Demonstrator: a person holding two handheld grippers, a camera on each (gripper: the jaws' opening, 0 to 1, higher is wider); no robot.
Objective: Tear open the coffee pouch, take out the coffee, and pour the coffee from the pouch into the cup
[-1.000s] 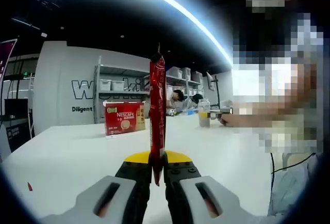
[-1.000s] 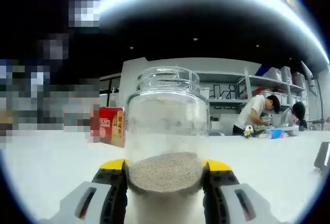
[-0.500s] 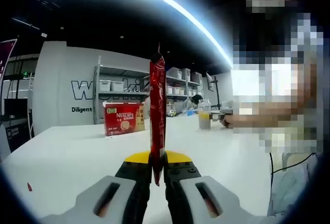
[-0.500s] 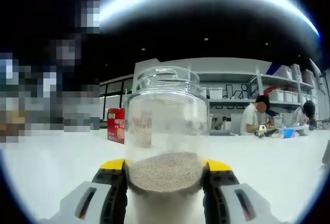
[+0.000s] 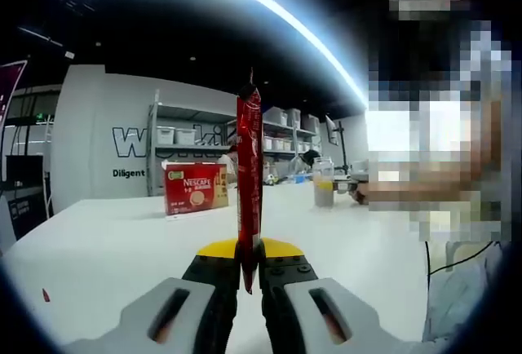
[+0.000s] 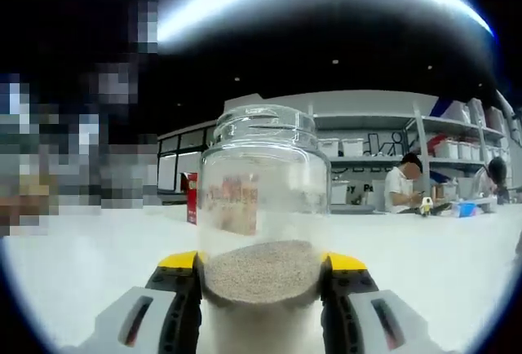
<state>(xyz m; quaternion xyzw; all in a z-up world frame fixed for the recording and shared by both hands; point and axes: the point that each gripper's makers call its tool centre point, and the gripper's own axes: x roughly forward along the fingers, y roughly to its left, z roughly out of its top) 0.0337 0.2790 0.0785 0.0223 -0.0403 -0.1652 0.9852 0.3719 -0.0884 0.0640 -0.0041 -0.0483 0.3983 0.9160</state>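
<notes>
— Left gripper view first: what does the left gripper (image 5: 249, 276) hold?

— Its jaws are closed tight on the lower end of a red coffee pouch (image 5: 249, 183), which stands upright above the white table (image 5: 106, 248). Behind it sits a red Nescafé box (image 5: 196, 187), with shelving (image 5: 183, 138) along the far wall. A glass jar (image 5: 323, 181) shows small, off to the right, beside the other gripper's tip.

— And the right gripper view?

— The right gripper (image 6: 263, 276) clamps that jar (image 6: 263, 199) between its yellow-tipped jaws. Up close, the jar is open-mouthed, upright, with a layer of tan-grey granules at the bottom. The red box (image 6: 232, 203) appears through the glass. A person in white (image 6: 401, 187) stands at a far bench. The pouch and jar are well apart.
</notes>
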